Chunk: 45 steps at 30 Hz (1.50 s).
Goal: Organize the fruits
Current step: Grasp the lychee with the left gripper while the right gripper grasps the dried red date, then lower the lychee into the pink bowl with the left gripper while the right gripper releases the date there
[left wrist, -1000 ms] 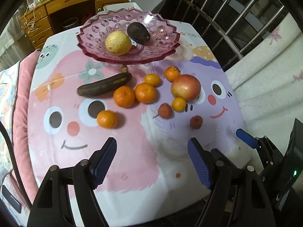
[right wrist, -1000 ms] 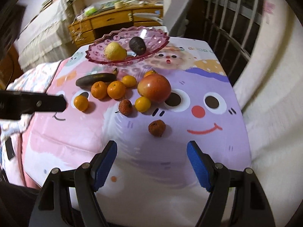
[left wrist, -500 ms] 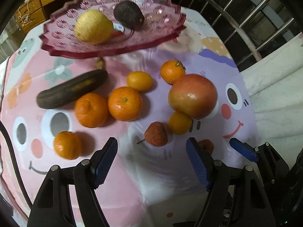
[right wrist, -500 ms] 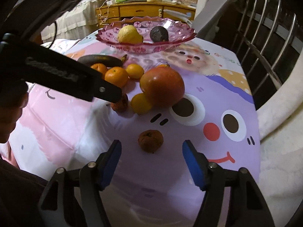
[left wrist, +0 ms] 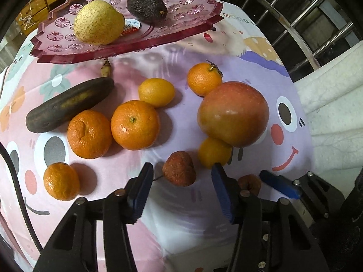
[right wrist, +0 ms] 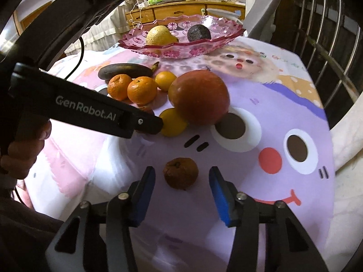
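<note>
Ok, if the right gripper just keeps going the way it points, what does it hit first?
Most likely the small brown lychee, lying between the closing fingers of the right gripper, untouched; depth is hard to judge.

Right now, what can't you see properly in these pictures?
- Right wrist view: the left gripper's black arm covers the left lychee; only a sliver shows.
- Left wrist view: the left gripper, its jaws closing, hides most of the right lychee behind its right finger.
- Right wrist view: the dish rim cuts off the bottoms of the pear and avocado.
- Left wrist view: the sticker is too small to read.
</note>
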Each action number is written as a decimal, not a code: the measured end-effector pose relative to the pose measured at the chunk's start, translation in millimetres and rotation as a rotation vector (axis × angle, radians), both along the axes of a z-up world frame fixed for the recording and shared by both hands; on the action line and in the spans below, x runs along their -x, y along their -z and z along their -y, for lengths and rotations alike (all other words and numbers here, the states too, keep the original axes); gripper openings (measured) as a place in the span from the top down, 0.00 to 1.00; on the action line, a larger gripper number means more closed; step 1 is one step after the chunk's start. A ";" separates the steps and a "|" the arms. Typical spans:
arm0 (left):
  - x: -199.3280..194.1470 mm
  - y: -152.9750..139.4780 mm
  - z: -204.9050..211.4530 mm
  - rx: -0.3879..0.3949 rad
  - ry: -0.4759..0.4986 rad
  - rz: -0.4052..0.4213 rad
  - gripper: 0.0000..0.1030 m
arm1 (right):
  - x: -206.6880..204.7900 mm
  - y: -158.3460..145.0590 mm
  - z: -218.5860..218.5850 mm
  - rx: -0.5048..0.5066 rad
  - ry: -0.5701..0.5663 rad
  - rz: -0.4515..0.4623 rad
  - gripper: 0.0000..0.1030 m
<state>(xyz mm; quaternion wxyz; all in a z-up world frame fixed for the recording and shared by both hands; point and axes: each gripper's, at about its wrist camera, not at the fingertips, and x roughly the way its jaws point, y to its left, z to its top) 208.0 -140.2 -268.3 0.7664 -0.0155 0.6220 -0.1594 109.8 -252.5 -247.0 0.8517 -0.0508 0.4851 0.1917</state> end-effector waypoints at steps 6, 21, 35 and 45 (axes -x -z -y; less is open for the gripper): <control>2.2 -0.9 -0.6 0.018 0.001 0.008 0.65 | -4.2 2.4 -0.1 -0.022 0.000 -0.021 0.68; 5.4 -7.0 -11.0 0.012 -0.013 -0.005 0.75 | -9.0 -0.8 -0.6 -0.049 -0.011 -0.073 0.69; -5.2 -74.7 -55.7 -0.025 -0.110 0.099 0.75 | -41.4 -67.2 -28.1 -0.067 -0.074 0.004 0.69; -41.2 -130.1 -89.7 -0.002 -0.153 0.238 0.75 | -84.8 -111.3 -42.1 -0.109 -0.054 0.109 0.69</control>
